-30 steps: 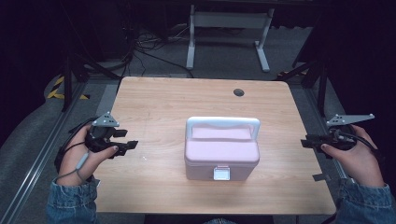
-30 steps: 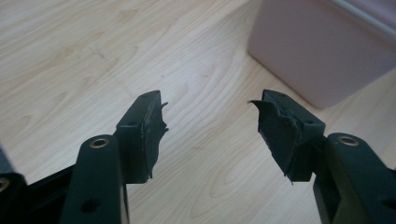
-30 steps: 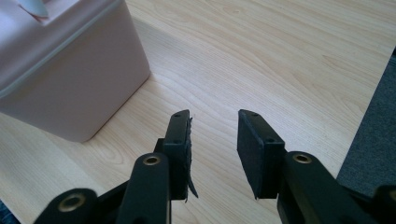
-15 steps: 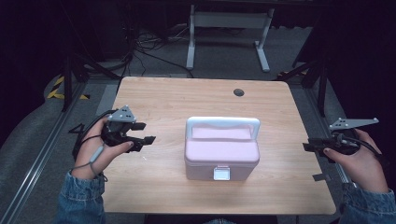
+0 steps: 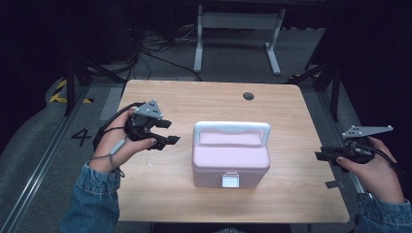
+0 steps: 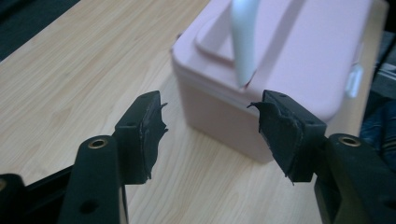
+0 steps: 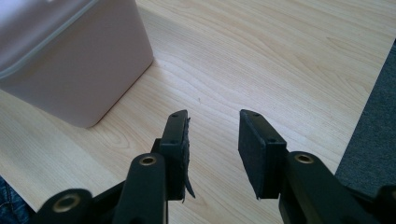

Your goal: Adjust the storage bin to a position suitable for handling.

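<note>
On the table: a pink box (image 5: 231,160) sits near the middle of the wooden table (image 5: 184,199), lid down, with a white handle (image 5: 231,128) arched over the top and a white latch (image 5: 230,180) on the side facing the person.

Left gripper: the left gripper (image 5: 165,134) hangs above the table just left of the box, jaws spread apart with nothing between them. In the left gripper view its pads (image 6: 148,135) frame the near corner of the box (image 6: 280,70) and the end of the handle (image 6: 243,37).

Right gripper: the right gripper (image 5: 324,155) rests at the table's right edge, well apart from the box. Its jaws stand apart and empty; the right gripper view shows bare wood between its pads (image 7: 180,149) and a corner of the box (image 7: 70,60) off to one side.

What has changed: compared with a second ago, the left hand (image 5: 119,145) has come in from the table's left edge towards the box and lifted a little. The right hand (image 5: 371,167) has kept to much the same spot. The box has not shifted.

What it means: the work looks to be at its start, with the left gripper leading the reach. Nothing yet touches the box, and the lid is closed.

Likely next: the left gripper seems lined up for the handle end or the box's left side, though which one cannot be told.
</note>
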Demonstrator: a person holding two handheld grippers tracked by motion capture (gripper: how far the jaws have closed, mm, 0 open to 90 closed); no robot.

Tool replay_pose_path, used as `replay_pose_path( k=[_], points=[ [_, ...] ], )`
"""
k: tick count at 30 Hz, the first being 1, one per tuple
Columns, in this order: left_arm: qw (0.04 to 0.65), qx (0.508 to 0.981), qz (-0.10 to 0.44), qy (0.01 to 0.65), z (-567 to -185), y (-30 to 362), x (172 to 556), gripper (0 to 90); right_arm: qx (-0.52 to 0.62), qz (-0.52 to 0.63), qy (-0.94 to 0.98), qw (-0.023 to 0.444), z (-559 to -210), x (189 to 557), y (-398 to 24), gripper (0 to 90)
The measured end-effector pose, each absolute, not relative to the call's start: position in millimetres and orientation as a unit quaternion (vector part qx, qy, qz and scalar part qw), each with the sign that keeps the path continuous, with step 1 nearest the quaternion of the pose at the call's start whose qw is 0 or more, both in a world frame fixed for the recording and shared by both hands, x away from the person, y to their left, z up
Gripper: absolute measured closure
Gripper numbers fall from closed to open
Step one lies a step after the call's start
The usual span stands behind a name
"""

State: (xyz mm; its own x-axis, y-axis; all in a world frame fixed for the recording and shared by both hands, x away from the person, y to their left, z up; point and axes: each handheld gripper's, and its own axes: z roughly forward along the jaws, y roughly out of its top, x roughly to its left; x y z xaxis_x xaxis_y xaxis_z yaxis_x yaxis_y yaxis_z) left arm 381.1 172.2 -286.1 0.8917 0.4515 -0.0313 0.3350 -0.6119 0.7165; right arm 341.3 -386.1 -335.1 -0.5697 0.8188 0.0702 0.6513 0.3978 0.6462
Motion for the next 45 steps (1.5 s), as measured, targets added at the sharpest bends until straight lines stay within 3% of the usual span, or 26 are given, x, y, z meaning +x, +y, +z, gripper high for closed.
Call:
replay_pose_path(
  k=[10, 24, 34, 39, 40, 45],
  points=[
    [0.368, 0.914, 0.067, 0.155, -274, 137, 392, 41.1, 0.439, 0.32, 0.83, 0.124, -337, 344, -379, 64.4],
    [0.368, 0.919, 0.045, 0.137, -292, 92, 413, 43.0, 0.432, 0.315, 0.836, 0.12, -339, 346, -376, 64.5],
    [0.35, 0.925, 0.026, 0.145, -304, 73, 418, 52.7, 0.429, 0.315, 0.838, 0.116, -341, 347, -374, 64.3],
    [0.349, 0.925, 0.06, 0.137, -302, 69, 418, 63.6, 0.43, 0.316, 0.838, 0.116, -340, 346, -376, 64.4],
    [0.351, 0.924, 0.076, 0.133, -299, 70, 418, 70.3, 0.429, 0.316, 0.838, 0.116, -340, 346, -376, 64.3],
    [0.342, 0.928, 0.078, 0.129, -295, 69, 416, 72.1, 0.43, 0.315, 0.838, 0.114, -341, 347, -375, 64.3]
  ],
)
